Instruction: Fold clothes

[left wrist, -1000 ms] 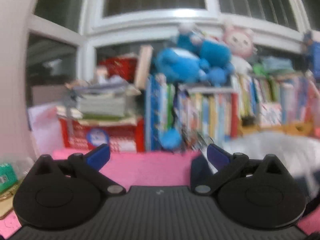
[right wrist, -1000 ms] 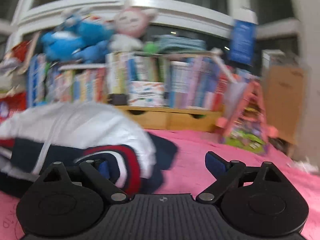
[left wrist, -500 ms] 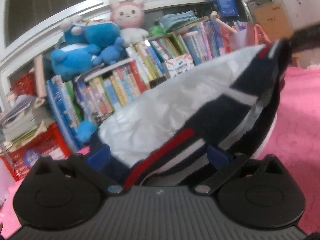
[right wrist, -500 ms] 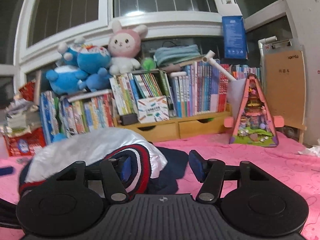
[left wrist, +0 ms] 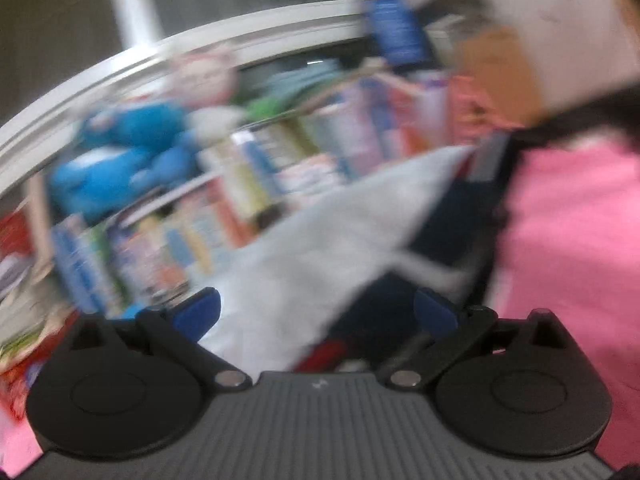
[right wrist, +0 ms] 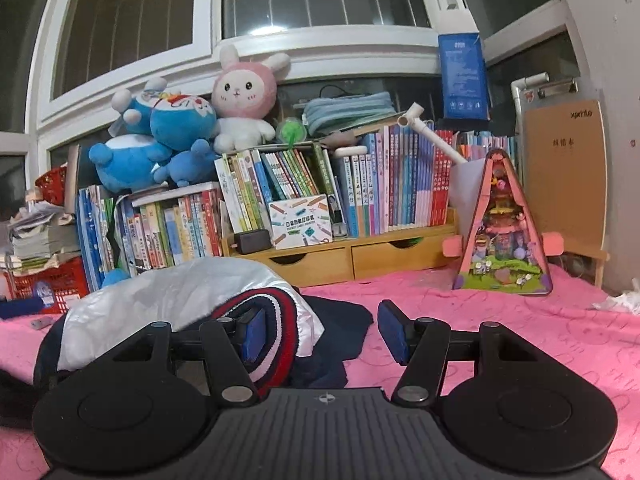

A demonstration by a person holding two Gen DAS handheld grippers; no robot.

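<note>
A navy jacket (right wrist: 180, 292) with a silver lining and a red-and-white striped hem lies bunched on the pink bedcover (right wrist: 500, 320). My right gripper (right wrist: 324, 332) hovers low at its right end, jaws about half apart. The striped hem sits against the left pad and dark cloth lies in the gap. The right pad stands free over the cover. The left wrist view is tilted and blurred. There the jacket (left wrist: 320, 248) fills the middle, and my left gripper (left wrist: 316, 314) is wide open with silver and navy cloth between its pads.
Behind the jacket stand a row of books on a wooden drawer unit (right wrist: 344, 256), plush toys (right wrist: 240, 96) and a red basket (right wrist: 52, 284). A pink triangular toy (right wrist: 504, 232) and a clipboard (right wrist: 564, 176) stand at the right.
The left gripper swung from facing the books onto the jacket and rolled, so its view is tilted. The right gripper's jaws narrowed and it edged up to the striped hem.
</note>
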